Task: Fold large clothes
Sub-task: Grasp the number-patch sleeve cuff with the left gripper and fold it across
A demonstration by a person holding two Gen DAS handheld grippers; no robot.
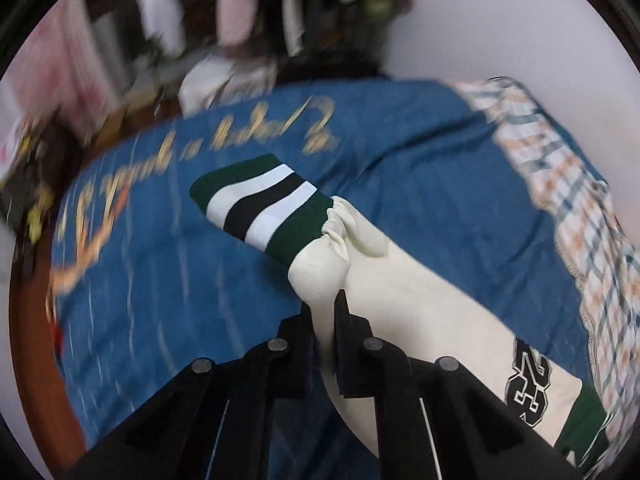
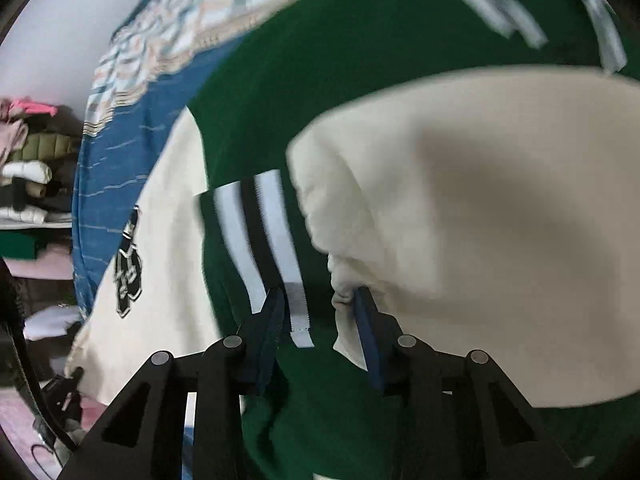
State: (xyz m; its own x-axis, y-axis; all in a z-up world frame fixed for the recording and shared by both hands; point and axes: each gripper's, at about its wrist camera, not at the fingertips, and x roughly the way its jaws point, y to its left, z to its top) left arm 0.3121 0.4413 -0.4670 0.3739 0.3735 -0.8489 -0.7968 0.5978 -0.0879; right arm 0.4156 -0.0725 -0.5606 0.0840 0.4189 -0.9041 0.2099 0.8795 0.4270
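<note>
My left hand-held gripper (image 1: 325,312) pinching the cream sleeve (image 1: 400,288) — right hand-held gripper (image 2: 320,300) wide, over the green jacket (image 2: 280,80), blue bedspread (image 1: 420,160) beneath

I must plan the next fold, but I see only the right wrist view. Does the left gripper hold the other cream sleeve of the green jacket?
Observer: Yes. The left gripper is shut on the cream-white fabric sleeve, just behind its cuff.
Operator: Where is this cuff?
Observer: The green ribbed cuff with white and black stripes sticks out beyond the fingertips, over the blue bedspread with gold lettering.
Operator: The black patch on this sleeve is blurred for me. What does it say?
Observer: The black-and-white patch reads 23.
</note>
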